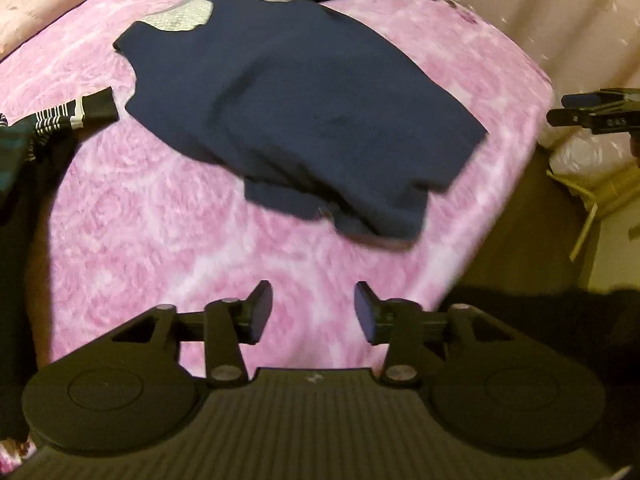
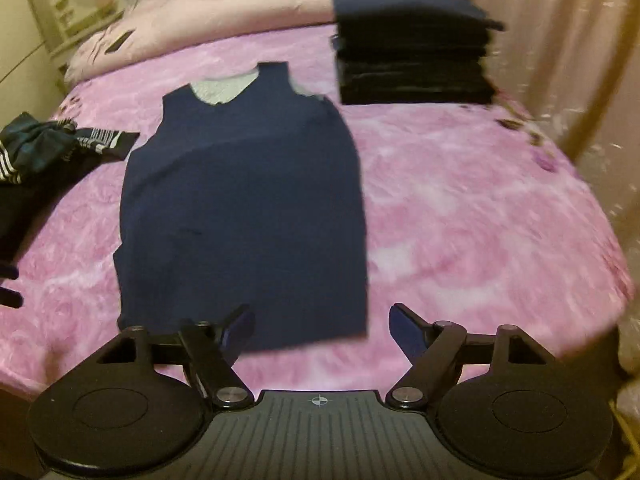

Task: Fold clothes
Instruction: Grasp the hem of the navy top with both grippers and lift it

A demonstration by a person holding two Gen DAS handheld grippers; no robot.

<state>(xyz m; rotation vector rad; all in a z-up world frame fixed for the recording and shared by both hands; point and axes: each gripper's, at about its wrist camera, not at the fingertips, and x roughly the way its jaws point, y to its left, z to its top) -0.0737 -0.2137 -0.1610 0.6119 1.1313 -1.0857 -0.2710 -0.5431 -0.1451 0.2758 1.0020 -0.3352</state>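
Observation:
A navy sleeveless top [image 2: 244, 208] with a grey inner neck lies spread on the pink bedspread [image 2: 460, 220], neck away from me. In the left wrist view the same top [image 1: 288, 120] lies slantwise, its near hem rumpled. My left gripper [image 1: 313, 314] hovers over bare bedspread just short of that hem, open, with nothing between its fingers. My right gripper [image 2: 322, 322] stands open over the top's near right corner; the pads do not press on the cloth. It also shows side-on at the right edge of the left wrist view [image 1: 592, 112].
A stack of folded dark clothes [image 2: 412, 48] stands at the back right of the bed. A loose heap of dark and striped garments [image 2: 52, 148] lies at the left. A pale quilt [image 2: 224, 12] is bunched at the head. Curtains [image 2: 560, 60] hang on the right.

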